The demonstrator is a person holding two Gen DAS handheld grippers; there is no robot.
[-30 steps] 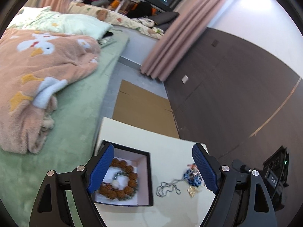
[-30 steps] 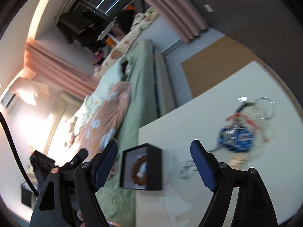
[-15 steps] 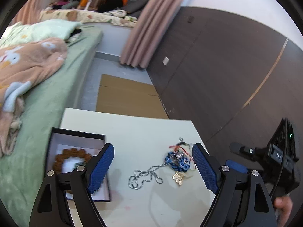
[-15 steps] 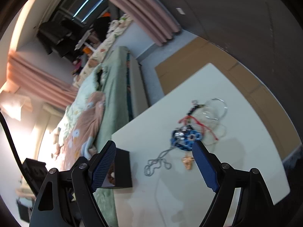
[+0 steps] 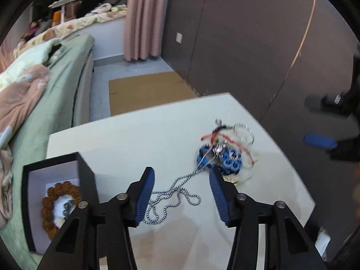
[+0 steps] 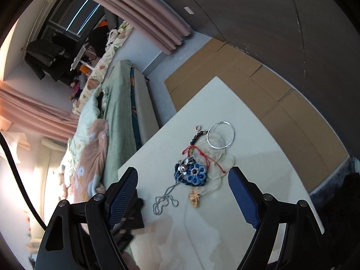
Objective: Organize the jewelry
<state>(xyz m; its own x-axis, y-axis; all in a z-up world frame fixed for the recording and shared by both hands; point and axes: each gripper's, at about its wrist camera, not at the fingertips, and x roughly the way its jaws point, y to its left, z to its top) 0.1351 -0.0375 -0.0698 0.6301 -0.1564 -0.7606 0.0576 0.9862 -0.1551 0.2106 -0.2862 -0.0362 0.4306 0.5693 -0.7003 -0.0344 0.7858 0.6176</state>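
Note:
A silver chain necklace [image 5: 173, 196] lies on the white table [image 5: 139, 135], running up to a blue woven ornament [image 5: 221, 157] in a tangle of red cord and a silver bangle [image 6: 221, 135]. My left gripper [image 5: 182, 180] is open, its fingers either side of the chain, just above it. A black box [image 5: 85, 177] at the left holds a brown bead bracelet [image 5: 58, 207]. My right gripper [image 6: 182, 186] is open and empty, higher up, facing the pile with the blue ornament [image 6: 194, 174], chain [image 6: 165, 199] and a gold charm [image 6: 194, 199].
A bed with green sheet [image 5: 56, 90] and pink blanket [image 5: 20, 94] runs along the table's left side. Flat cardboard [image 5: 146, 90] lies on the floor beyond the table. A dark wall [image 5: 258, 45] stands to the right. The right gripper's blue finger [image 5: 319, 140] shows at the right.
My left gripper has swung right from the box and dropped towards the chain, its fingers narrowing. My right gripper has drawn back and tilted, bringing the whole jewelry pile into view.

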